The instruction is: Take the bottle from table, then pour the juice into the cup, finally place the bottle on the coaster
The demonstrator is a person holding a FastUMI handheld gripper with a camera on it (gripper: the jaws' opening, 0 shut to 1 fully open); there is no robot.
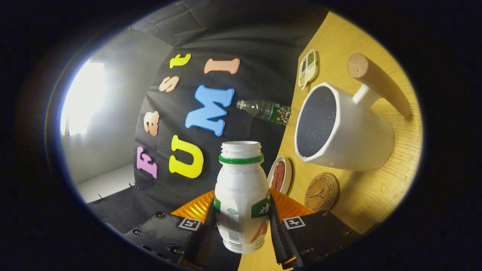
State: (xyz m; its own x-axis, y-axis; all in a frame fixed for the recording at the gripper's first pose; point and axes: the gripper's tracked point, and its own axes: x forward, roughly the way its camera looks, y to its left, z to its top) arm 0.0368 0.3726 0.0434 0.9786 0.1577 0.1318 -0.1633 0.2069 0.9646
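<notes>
Between the gripper (243, 222) fingers, bottle (241, 195) clamped, cup (344, 131) beyond

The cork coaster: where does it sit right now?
In the gripper view the cork coaster lies flat on the wooden table, just beyond the fingers that grip the white bottle, between the small dish and the white cup.

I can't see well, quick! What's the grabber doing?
Gripper: closed on the white bottle, a finger pressing each side.
</notes>
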